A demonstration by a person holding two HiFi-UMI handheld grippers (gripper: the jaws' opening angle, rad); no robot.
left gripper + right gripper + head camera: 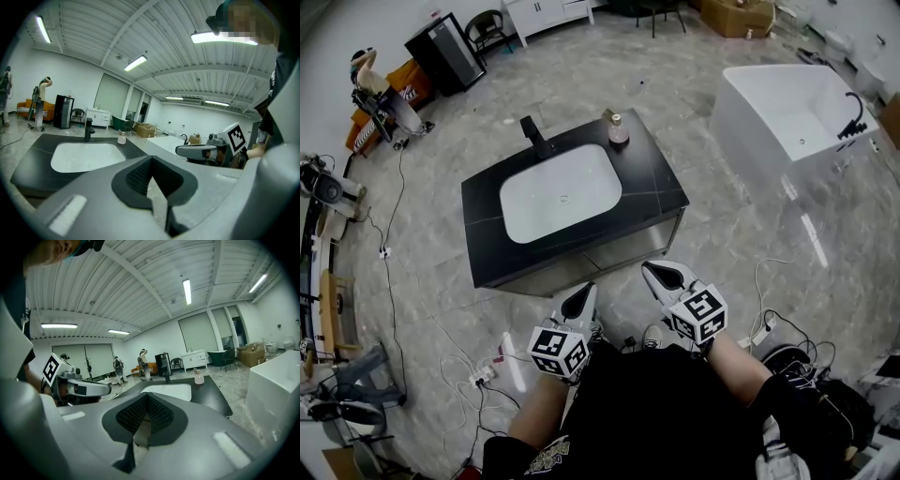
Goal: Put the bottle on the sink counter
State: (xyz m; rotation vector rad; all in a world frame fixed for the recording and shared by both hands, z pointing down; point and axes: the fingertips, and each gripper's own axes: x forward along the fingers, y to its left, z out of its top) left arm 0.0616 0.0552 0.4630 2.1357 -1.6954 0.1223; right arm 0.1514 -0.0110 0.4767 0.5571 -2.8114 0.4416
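The left hand-held gripper (584, 294) is hovering in front of the black rectangular sink counter (652, 178), its jaws pressing together on nothing. The right gripper (662, 274) is hanging beside it, jaws likewise meeting and empty. On the counter, the black tap (535, 137) is standing behind the white basin (561, 192). The small pink tan-capped bottle (619, 129) is standing upright at the far right corner, well apart from both grippers.

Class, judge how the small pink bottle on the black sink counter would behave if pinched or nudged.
The bottle looks squat and broad-based, so it probably slides rather than tips on the glossy counter. Its rounded body may slip in a pinch. Small, so likely light.
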